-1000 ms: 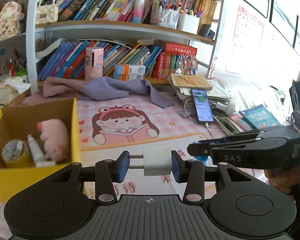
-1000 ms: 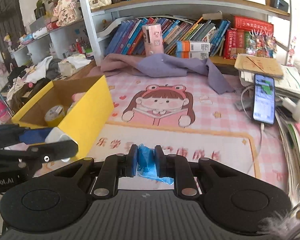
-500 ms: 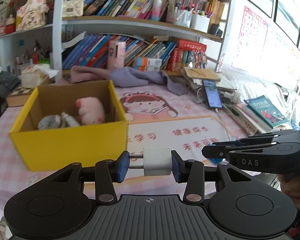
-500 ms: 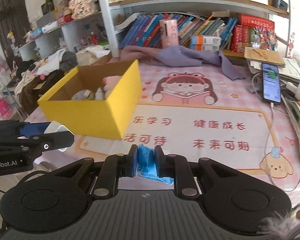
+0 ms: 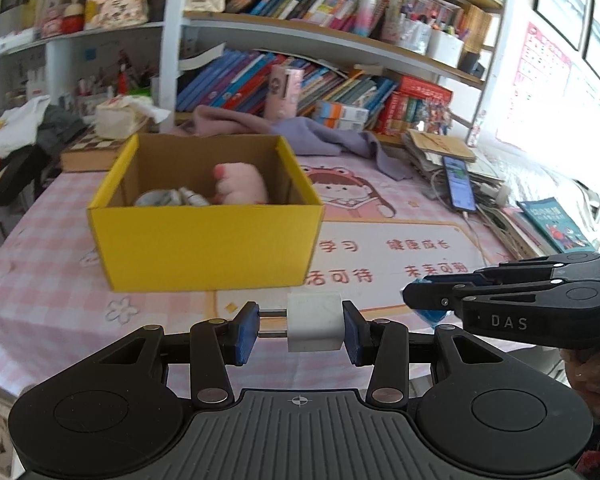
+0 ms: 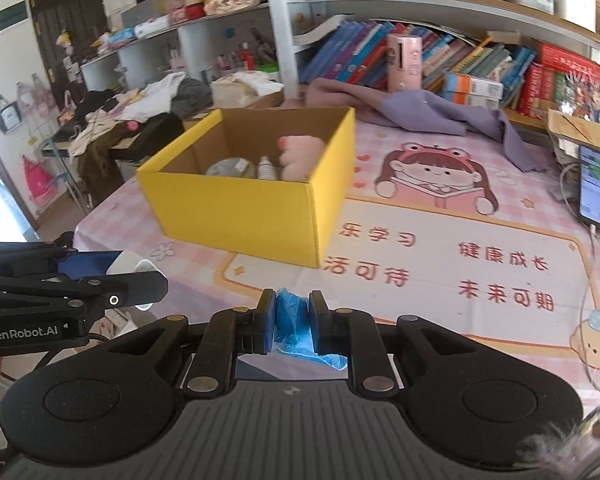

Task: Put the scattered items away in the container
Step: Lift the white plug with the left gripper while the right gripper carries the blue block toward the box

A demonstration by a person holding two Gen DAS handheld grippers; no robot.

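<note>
My left gripper (image 5: 299, 328) is shut on a white charger plug (image 5: 314, 322), its two metal prongs against the left pad. My right gripper (image 6: 293, 320) is shut on a crumpled blue plastic wrapper (image 6: 296, 328). Both hover over the near edge of the table, in front of the yellow cardboard box (image 5: 204, 244), which also shows in the right wrist view (image 6: 244, 216). The box holds a pink plush toy (image 5: 240, 184), a tape roll (image 5: 156, 199) and a small white bottle (image 6: 265, 168). Each gripper shows in the other's view, the right (image 5: 428, 300) and the left (image 6: 140, 280).
A pink cartoon mat (image 6: 452, 248) covers the table. A phone (image 5: 458, 184) on a cable, papers and a blue book (image 5: 552, 228) lie at the right. A purple cloth (image 5: 300, 132) and bookshelves stand behind the box. Clothes pile (image 6: 140, 100) at the far left.
Both grippers have pulled back and risen from the table, keeping their loads. The yellow box now sits farther ahead and more central in both views.
</note>
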